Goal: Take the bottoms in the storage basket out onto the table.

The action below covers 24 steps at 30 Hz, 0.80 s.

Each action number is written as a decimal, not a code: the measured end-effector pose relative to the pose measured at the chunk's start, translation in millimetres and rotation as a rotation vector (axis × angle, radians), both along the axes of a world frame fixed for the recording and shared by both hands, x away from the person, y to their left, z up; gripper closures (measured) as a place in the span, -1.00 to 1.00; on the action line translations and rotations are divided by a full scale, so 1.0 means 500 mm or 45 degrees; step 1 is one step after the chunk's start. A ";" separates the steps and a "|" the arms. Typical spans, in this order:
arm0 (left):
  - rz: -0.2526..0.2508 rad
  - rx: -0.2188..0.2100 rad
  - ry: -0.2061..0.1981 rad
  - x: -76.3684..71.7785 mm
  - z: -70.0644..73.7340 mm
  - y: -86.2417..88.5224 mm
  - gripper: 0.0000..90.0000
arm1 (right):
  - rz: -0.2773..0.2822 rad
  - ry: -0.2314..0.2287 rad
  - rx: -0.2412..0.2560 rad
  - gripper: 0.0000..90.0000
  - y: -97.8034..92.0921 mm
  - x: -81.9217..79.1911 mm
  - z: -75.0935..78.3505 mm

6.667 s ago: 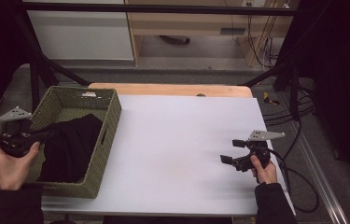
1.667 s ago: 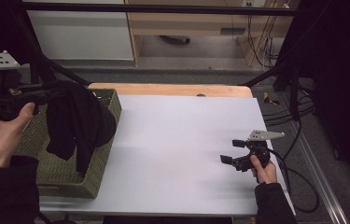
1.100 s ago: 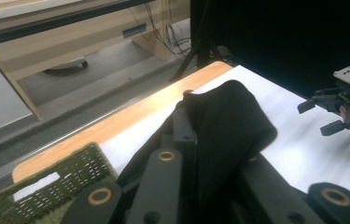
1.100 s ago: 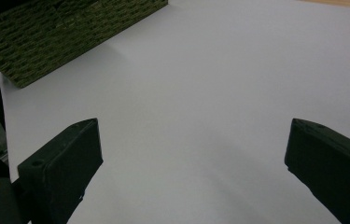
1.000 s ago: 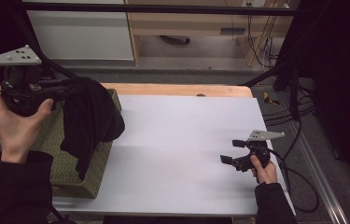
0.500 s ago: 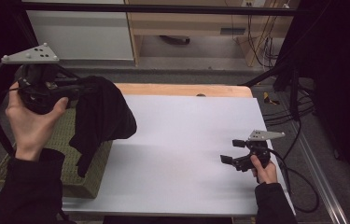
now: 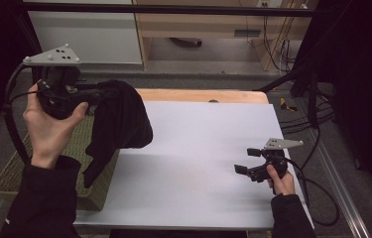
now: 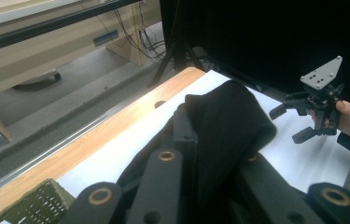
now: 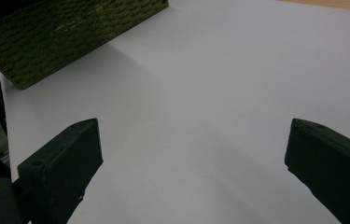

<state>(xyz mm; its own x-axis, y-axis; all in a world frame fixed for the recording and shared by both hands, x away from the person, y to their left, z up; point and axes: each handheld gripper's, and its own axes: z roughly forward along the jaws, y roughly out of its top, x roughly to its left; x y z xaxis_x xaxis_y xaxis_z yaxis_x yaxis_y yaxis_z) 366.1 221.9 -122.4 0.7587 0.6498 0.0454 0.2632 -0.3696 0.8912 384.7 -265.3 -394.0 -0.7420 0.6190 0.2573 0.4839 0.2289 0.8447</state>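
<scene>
Left gripper (image 7: 105, 91): raised above the table's left edge, jaws clamped on the black cloth (image 7: 121, 124).
Black cloth: one piece, hanging free (lower end dangles over the basket's near-right rim).
Basket (image 7: 10, 173): one, woven green, at the table's left edge, partly overhanging it.
Right gripper (image 7: 247, 161): low near the right edge, jaws spread apart, nothing between them.
Table (image 7: 198, 148): white top bare from cloth to right gripper; wooden strip along the far edge.
</scene>
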 end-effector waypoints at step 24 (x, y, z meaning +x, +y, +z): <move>-0.108 0.016 0.007 0.017 0.001 -0.084 0.91 | 0.007 -0.005 0.007 -0.90 -0.002 -0.001 0.002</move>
